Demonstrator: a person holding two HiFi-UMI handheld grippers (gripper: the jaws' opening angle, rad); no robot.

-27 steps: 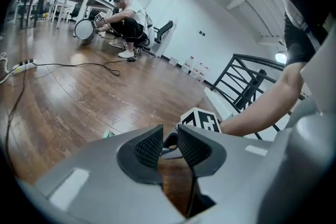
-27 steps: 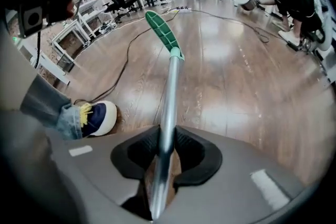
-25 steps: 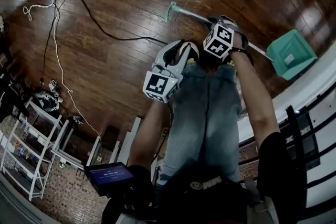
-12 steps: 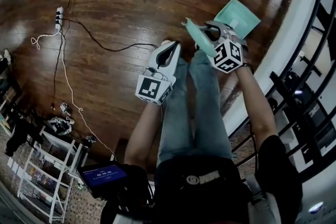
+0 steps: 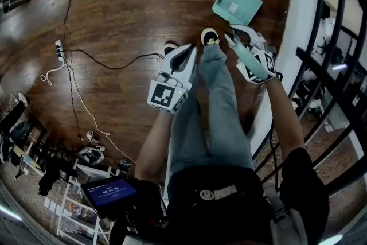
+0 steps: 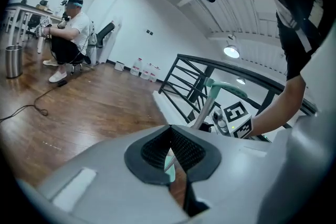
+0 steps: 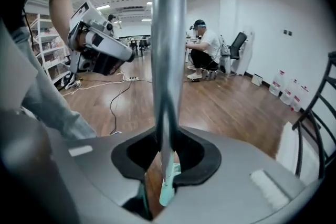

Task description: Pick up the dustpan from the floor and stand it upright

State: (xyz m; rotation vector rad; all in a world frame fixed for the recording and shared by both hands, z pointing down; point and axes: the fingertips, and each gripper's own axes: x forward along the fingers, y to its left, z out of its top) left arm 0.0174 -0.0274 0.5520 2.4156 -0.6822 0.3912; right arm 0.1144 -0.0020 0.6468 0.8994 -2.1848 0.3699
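The dustpan has a teal pan on a long metal pole topped by a teal grip. My right gripper is shut on the pole, and the pan hangs below it, close to the wooden floor by the white ledge. In the right gripper view the pole runs straight up between the pads, with the pan's teal edge below. My left gripper is shut on nothing, left of the pole and apart from it. Its pads meet.
The person's jeans and shoes are between the grippers. A black railing and white ledge bound the right. A power strip with cables lies at the left. A seated person and a metal bin are far off.
The dustpan lay flat on the floor; now the right gripper has raised its pole and the pan hangs under it. Both grippers rose. The left jaws closed.
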